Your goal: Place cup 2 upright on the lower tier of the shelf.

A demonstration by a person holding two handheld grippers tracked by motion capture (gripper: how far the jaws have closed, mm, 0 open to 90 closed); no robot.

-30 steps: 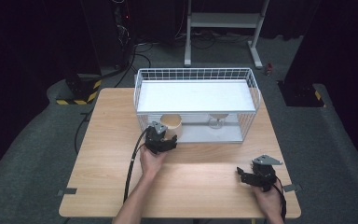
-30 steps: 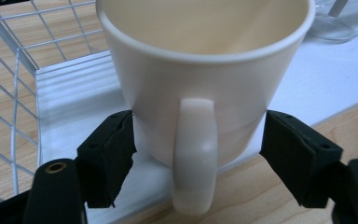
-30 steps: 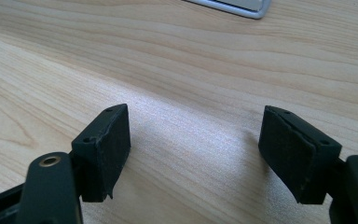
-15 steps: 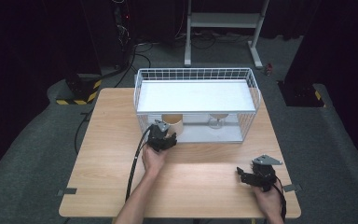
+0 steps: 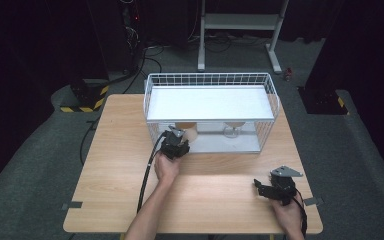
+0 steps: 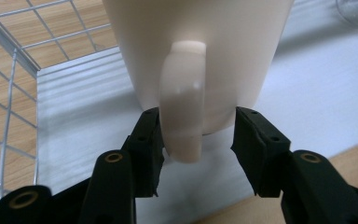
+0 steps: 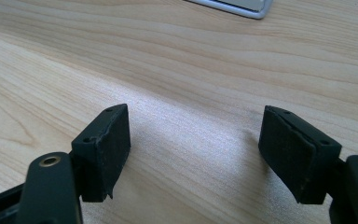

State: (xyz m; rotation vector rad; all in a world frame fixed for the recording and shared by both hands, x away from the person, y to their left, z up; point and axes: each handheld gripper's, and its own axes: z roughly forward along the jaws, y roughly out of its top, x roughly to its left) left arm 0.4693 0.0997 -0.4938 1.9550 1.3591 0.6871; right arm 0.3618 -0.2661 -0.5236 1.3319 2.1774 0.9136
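Note:
A cream mug (image 6: 214, 56) stands on the white floor of a wire basket (image 5: 275, 100), its handle (image 6: 182, 107) turned toward me. My left gripper (image 6: 198, 140) has just been closing, and its pads now press the mug's lower sides with the handle between them, beside the left pad. From above, the left gripper (image 5: 180, 137) reaches into the basket's open front at the mug (image 5: 192, 134). My right gripper (image 7: 196, 140) rests over bare wood, open, with nothing between its fingers. In the high view the right gripper (image 5: 260, 189) sits near the table's front right corner.
A clear stemmed glass (image 5: 232, 131) stands in the basket to the right of the mug. A white shelf (image 5: 210, 102) covers the basket's top. Wire walls (image 6: 9, 93) close in on the left of the mug. The wooden table (image 5: 115, 165) runs out in front.
The left gripper has edged slightly forward toward the mug under the shelf. The right gripper has not moved.

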